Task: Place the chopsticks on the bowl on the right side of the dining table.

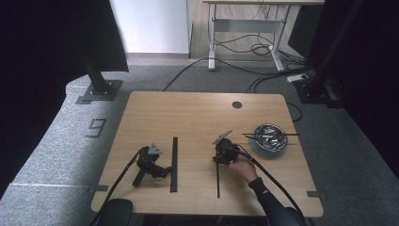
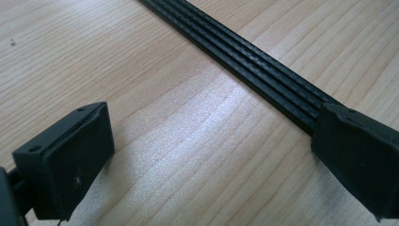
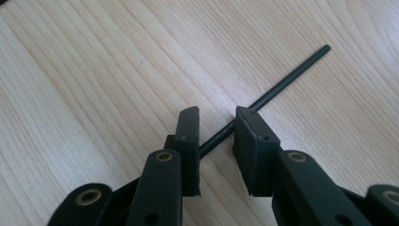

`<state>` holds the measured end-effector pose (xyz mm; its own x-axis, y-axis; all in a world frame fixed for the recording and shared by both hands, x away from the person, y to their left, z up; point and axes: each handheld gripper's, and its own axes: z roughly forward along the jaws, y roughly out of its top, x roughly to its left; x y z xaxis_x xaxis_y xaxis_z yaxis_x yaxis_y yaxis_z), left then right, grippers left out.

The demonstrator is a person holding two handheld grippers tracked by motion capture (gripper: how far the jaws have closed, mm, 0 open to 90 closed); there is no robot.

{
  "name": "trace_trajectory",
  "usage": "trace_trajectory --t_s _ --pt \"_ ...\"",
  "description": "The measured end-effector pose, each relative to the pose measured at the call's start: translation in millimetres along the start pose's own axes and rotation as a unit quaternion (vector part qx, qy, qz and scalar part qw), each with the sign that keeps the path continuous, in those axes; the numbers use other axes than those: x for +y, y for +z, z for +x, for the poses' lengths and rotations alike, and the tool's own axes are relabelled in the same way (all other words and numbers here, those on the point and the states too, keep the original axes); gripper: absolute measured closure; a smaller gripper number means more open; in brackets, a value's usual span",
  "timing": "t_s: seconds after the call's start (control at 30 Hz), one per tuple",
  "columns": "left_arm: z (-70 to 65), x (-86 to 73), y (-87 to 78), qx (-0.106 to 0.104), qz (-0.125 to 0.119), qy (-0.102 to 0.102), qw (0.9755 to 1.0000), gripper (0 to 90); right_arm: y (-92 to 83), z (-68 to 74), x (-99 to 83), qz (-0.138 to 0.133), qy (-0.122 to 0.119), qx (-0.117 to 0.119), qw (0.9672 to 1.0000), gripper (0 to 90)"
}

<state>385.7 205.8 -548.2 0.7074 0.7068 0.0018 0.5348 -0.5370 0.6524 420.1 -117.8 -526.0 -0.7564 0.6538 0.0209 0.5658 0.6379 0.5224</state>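
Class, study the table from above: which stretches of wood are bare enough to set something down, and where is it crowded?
Bare: the far half behind the black strip and up to the round hole; also the left edge. Crowded: the near middle, where the left gripper, right gripper and thin rod lie, and the metal bowl at right.

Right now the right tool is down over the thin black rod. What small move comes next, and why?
Probably close the right tool on the rod. Its jaws stand a little apart with the rod running between them, flat on the table, so it looks lined up for a grasp. The left tool lies open beside the black strip, with no hand on it.
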Motion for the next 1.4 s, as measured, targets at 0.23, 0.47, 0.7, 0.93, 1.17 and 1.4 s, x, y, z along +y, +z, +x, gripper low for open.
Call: trace_trajectory --t_s 0.23,0.47,0.7,0.93,1.17,1.4 --pt "0.0 0.0 -0.1 0.000 0.001 0.000 1.0000 0.0 -4.7 -3.9 -5.6 0.009 -0.001 -0.002 1.0000 76.0" --pt "-0.1 0.0 0.0 0.000 0.000 -0.001 1.0000 0.0 -9.7 -8.9 -14.2 0.008 0.006 -0.003 0.9999 76.0" --pt "0.0 0.0 0.0 0.000 0.000 0.000 1.0000 0.0 -12.8 -12.3 -20.0 0.004 0.008 -0.005 0.9999 75.9" --pt "0.0 0.0 0.0 0.000 0.000 0.000 1.0000 0.0 -16.9 -15.3 -27.3 0.003 0.014 -0.012 0.9998 71.3" --pt "0.0 0.0 0.0 0.000 0.000 0.000 1.0000 0.0 -23.0 -22.1 -38.4 -0.001 0.024 -0.018 0.9995 70.1" --pt "0.0 0.0 0.0 0.000 0.000 0.000 1.0000 0.0 -29.9 -24.9 -49.0 0.002 0.029 -0.018 0.9994 76.3"
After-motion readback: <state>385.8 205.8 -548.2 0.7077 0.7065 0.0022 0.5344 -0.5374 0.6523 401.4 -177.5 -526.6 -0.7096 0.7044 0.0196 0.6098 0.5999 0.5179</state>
